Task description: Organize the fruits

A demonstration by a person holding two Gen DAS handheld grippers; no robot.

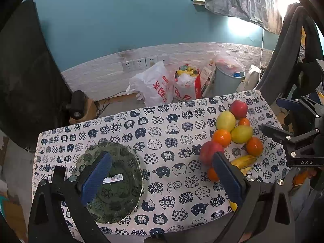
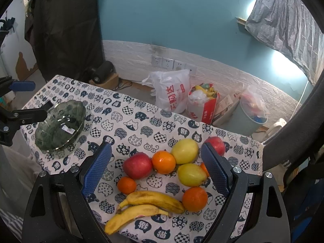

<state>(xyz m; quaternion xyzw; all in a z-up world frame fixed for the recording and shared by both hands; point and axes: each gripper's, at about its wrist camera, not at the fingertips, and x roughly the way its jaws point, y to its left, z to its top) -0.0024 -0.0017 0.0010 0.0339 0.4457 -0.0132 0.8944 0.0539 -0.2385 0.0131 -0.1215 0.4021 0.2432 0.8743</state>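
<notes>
Blue-padded and spread wide, the right gripper (image 2: pixel 156 170) hangs over the fruit, holding nothing; the left gripper (image 1: pixel 162 174) is just as wide and empty above the cloth (image 1: pixel 172 198), its left pad in front of the green bowl (image 1: pixel 129 182). Nearest lie 2 bananas (image 2: pixel 141 208), then oranges (image 2: pixel 163 162), a red apple (image 2: pixel 137 168) and 2 yellow-green fruits (image 2: pixel 184 150) (pears, probably), touching in 1 cluster at the right. The bowl sits empty, well apart to the left. Risk: closing on any round fruit could nudge its neighbours into rolling off the right edge.

"DAS" on the right tongs' frame (image 1: pixel 306 162); "购达" on the white bag (image 2: pixel 172 95).
</notes>
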